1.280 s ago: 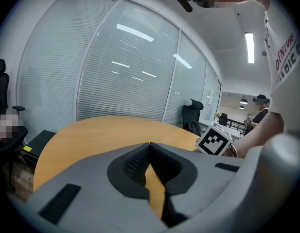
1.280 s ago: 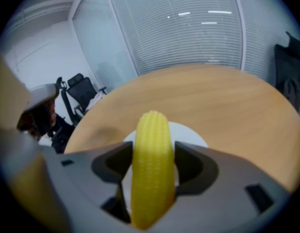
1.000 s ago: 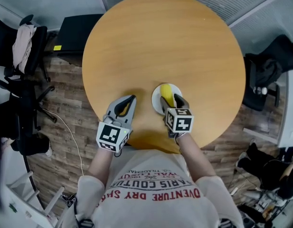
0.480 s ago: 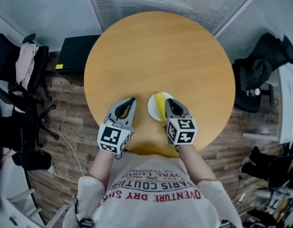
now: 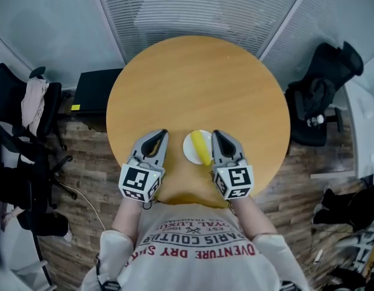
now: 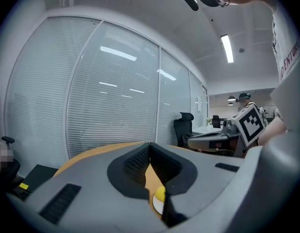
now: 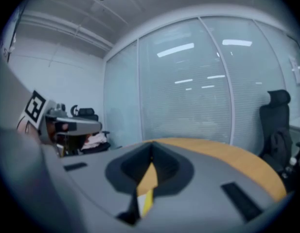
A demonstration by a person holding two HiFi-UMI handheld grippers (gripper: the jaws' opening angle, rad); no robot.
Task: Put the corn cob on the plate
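Seemingly done, with corn cob [image 5: 202, 148] on plate [image 5: 189, 147] at lower centre, left gripper [image 5: 161, 133] and right gripper [image 5: 216, 134] flanking, jaws together, empty; needs only withdrawal.

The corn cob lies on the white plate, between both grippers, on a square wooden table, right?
No: the table is round, not square, as the head view shows. The corn cob does lie on the white plate, between the left gripper and the right gripper.
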